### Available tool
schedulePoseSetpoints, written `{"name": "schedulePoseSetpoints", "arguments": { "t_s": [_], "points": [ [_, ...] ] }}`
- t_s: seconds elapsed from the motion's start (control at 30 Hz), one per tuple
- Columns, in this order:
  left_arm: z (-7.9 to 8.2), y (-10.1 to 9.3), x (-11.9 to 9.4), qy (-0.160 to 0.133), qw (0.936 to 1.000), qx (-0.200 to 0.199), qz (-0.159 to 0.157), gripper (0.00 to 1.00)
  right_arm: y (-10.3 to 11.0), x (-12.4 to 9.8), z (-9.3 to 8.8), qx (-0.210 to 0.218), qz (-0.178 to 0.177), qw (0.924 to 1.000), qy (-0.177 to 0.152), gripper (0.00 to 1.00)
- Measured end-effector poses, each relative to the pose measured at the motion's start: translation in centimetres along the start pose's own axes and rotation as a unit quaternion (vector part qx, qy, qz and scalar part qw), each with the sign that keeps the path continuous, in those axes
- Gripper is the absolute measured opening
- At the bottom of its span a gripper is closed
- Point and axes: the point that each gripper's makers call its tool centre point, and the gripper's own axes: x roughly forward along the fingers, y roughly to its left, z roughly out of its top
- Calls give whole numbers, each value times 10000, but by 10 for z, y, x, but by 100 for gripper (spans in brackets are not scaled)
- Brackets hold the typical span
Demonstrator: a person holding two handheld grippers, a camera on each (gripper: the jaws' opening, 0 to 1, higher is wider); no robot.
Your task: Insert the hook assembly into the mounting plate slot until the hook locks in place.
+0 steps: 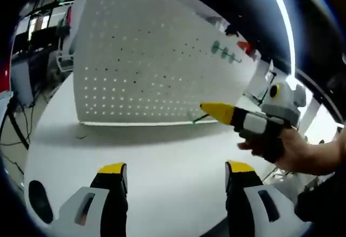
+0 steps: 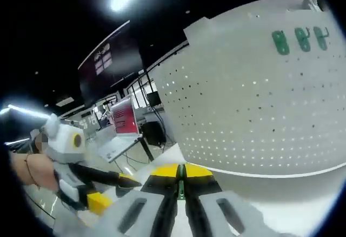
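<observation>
A white pegboard mounting plate (image 1: pixel 140 69) stands upright on the white table (image 1: pixel 162 156), also seen as the pegboard (image 2: pixel 254 101) in the right gripper view. Three green hooks (image 1: pixel 224 53) hang near its top corner, the same green hooks (image 2: pixel 300 38). My right gripper (image 2: pixel 181 172) is shut on a thin green hook (image 2: pixel 181 187) held between its yellow tips. In the left gripper view, the right gripper (image 1: pixel 208 109) comes in from the right, near the plate's lower edge, with the green hook (image 1: pixel 199 119) at its tip. My left gripper (image 1: pixel 175 168) stands open over the table, holding nothing.
A hand (image 1: pixel 294 150) holds the right gripper. A small red object (image 1: pixel 243 46) sits beyond the plate's top corner. Desks, a laptop (image 2: pixel 121 126) and cables lie off the table to the left. The left gripper (image 2: pixel 113 191) shows at the lower left of the right gripper view.
</observation>
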Motion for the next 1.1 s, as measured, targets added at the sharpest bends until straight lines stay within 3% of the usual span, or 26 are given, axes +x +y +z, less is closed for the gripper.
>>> {"name": "schedulePoseSetpoints", "arguments": {
  "t_s": [0.27, 0.5, 0.6, 0.8, 1.1],
  "points": [
    [10, -16, 4, -146, 9994, -197, -250, 56, 29, -9, 5, 272, 162, 9992, -229, 0],
    [17, -28, 1, -334, 9968, -493, -532, 33, 49, -9, 8, 286, 298, 9985, -354, 0],
    [13, -31, -1, -290, 9955, -620, -648, 21, 56, -9, 8, 263, 379, 9983, -359, 0],
    [11, -34, -5, -254, 9941, -749, -736, 7, 64, -8, 8, 209, 454, 9980, -387, 0],
    [12, -34, -8, -303, 9929, -868, -755, 4, 69, -11, 11, 76, 480, 9979, -424, 0]
  ]
}}
